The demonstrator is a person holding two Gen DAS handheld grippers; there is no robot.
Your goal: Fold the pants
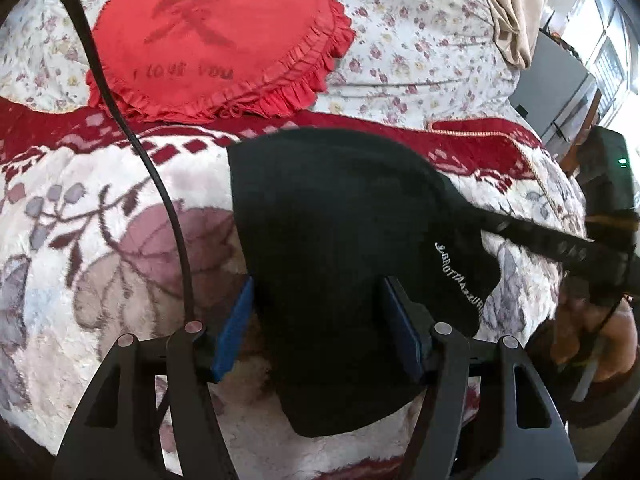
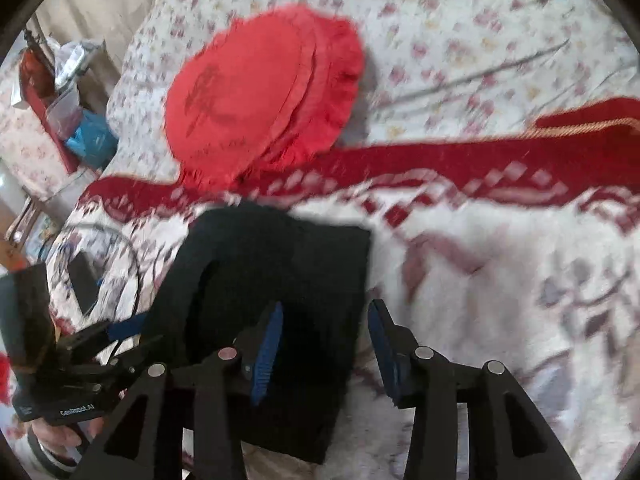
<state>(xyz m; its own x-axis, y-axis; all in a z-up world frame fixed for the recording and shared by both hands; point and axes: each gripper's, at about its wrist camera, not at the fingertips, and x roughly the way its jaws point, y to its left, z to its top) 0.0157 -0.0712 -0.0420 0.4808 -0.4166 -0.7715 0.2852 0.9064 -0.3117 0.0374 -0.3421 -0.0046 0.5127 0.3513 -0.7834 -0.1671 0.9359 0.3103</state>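
The black pants [image 1: 340, 248] lie folded into a compact bundle on the plush blanket [image 1: 100, 260] with the red and white flower pattern. In the left wrist view the left gripper [image 1: 316, 320] is released: its blue pads [image 1: 234, 328] stand wide apart, one at each side of the near part of the bundle, and they do not squeeze the cloth. White letters are sewn on the pants toward 4 o'clock. The right gripper [image 1: 592, 248] reaches in from 3 o'clock to the edge of the pants; whether it touches them I cannot tell.

In the right wrist view, which is blurred, the right gripper [image 2: 324, 344] also has its fingers apart, and the edge of the pants [image 2: 288, 288] is between them. The left gripper [image 2: 120, 328] is seen at 8 o'clock. The red heart cushion [image 1: 216, 36] lies at 12 o'clock, beyond the pants, on the flowered sheet [image 1: 420, 40]
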